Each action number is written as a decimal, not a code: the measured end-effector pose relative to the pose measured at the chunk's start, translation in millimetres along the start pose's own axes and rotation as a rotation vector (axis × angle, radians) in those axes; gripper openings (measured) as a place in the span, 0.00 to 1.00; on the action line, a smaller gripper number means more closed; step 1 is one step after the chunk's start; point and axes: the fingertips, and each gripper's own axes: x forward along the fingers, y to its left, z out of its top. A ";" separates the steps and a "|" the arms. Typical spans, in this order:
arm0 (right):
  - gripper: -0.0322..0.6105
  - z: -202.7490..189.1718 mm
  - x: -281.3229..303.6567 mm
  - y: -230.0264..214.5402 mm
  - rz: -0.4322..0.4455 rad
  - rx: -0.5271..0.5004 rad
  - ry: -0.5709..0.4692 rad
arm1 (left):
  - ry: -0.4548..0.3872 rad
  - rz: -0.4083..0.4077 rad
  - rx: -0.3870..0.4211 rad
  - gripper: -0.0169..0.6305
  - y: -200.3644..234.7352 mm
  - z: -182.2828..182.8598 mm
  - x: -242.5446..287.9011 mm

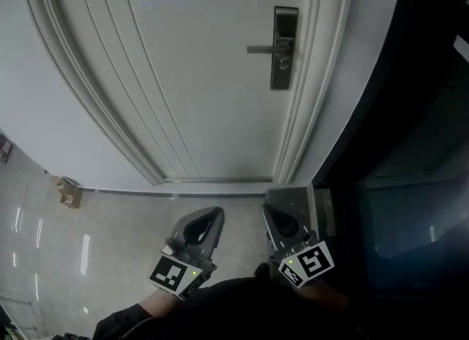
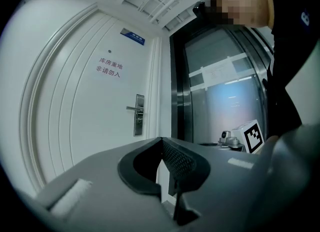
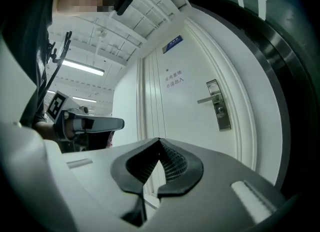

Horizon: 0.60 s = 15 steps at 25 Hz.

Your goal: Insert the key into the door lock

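1. While both grippers sit low at the bottom of the head view, the tall brushed-steel lock plate [image 1: 284,47] stands well apart from them. It is at upper right of the frame, on the white panelled door [image 1: 190,82].
2. Its long axis runs vertical, and its lever handle [image 1: 264,50] points toward frame left. The right gripper [image 1: 272,212] lies almost straight below the plate and is judged nearer than the left gripper [image 1: 217,212].
3. Both claws are clenched, tips meeting. No key shows between either pair in any view, so its whereabouts cannot be told.
4. Only the gripper views show the small blue sign [image 2: 132,37] above the door. The left gripper view adds a dark glass-and-steel panel [image 2: 220,91] beside the frame. Only the head view shows the glossy pale floor [image 1: 110,228] between grippers and threshold. The keyhole is too small to make out.
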 end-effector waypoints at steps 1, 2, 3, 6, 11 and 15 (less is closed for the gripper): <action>0.06 -1.7 3.3 -14.9 0.005 0.007 0.004 | 0.007 0.013 0.008 0.05 3.4 0.4 13.6; 0.06 -4.9 6.8 -29.2 0.005 0.018 0.010 | 0.012 0.025 0.014 0.05 7.7 0.4 26.3; 0.06 -8.6 9.8 -42.2 0.002 0.034 0.015 | 0.016 0.035 0.019 0.05 12.3 0.6 37.7; 0.06 -13.0 16.8 -71.4 -0.016 0.067 0.019 | 0.014 0.050 0.043 0.05 25.6 6.8 66.0; 0.06 -7.9 39.8 -105.8 -0.051 0.068 0.017 | -0.003 0.033 0.089 0.05 55.2 25.5 109.1; 0.06 -5.4 61.5 -123.7 -0.101 0.064 0.019 | -0.048 -0.010 0.110 0.05 81.9 39.9 139.2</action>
